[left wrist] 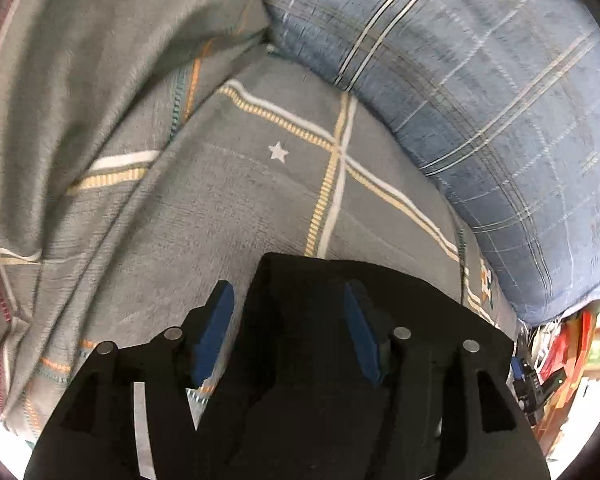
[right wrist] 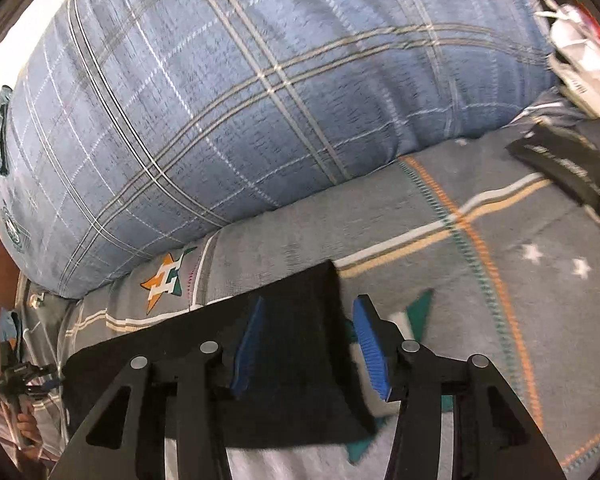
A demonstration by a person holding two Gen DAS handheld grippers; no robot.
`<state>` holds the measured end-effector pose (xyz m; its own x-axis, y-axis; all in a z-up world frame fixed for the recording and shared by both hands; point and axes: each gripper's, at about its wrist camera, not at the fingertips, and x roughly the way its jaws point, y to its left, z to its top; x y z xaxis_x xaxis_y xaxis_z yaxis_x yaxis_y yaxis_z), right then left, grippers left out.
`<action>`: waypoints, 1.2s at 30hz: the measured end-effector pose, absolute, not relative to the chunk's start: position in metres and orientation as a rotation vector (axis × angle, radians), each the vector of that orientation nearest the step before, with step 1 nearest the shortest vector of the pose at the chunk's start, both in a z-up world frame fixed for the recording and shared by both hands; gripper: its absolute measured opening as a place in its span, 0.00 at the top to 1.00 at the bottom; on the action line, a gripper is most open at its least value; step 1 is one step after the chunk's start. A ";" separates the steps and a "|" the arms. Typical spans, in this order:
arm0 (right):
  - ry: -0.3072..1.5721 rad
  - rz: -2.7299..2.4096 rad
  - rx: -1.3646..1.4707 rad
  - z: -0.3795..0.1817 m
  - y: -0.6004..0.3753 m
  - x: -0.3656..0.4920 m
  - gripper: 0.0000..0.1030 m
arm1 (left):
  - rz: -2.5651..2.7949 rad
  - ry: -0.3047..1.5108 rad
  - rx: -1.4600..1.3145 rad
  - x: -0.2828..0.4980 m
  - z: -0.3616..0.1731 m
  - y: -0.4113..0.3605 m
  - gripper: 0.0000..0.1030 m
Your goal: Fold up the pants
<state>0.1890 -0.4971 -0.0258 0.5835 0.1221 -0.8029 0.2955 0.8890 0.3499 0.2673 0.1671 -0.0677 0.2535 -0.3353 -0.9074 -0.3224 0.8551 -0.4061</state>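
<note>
The pants are black cloth. In the left wrist view they (left wrist: 320, 380) lie folded on the grey bed cover (left wrist: 240, 200), with one corner pointing forward between my fingers. My left gripper (left wrist: 290, 300) is open, its blue pads (left wrist: 216, 336) on either side of the cloth. In the right wrist view the black pants (right wrist: 284, 360) lie under and between the fingers of my right gripper (right wrist: 310, 308), which is also open, the left pad (right wrist: 250, 344) over the cloth and the right pad beside its edge.
A large blue plaid pillow (left wrist: 480, 100) (right wrist: 240, 120) lies just beyond the pants. A bunched fold of grey cover (left wrist: 80, 100) rises at the left. A black strap-like item (right wrist: 568, 172) lies at the far right. Clutter (left wrist: 552, 360) sits off the bed edge.
</note>
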 end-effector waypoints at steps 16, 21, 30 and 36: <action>0.935 -0.147 0.223 -0.020 -0.464 0.194 0.95 | -0.046 1.282 -0.335 0.268 -0.047 0.102 0.84; 0.822 -0.130 0.204 0.016 -0.456 0.151 0.95 | -0.036 1.104 -0.217 0.225 0.004 0.087 0.84; 0.680 -0.076 0.286 0.036 -0.448 0.034 0.95 | -0.096 0.987 -0.245 0.136 0.035 0.091 0.84; 0.701 -0.064 0.375 0.002 -0.437 -0.044 0.95 | -0.126 1.059 -0.348 0.083 -0.004 0.112 0.84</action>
<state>-0.0435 -0.4374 0.0023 0.7651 0.0672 -0.6404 0.1822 0.9313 0.3155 0.0830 0.1123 -0.0039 0.4886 -0.2671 -0.8306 -0.0646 0.9383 -0.3397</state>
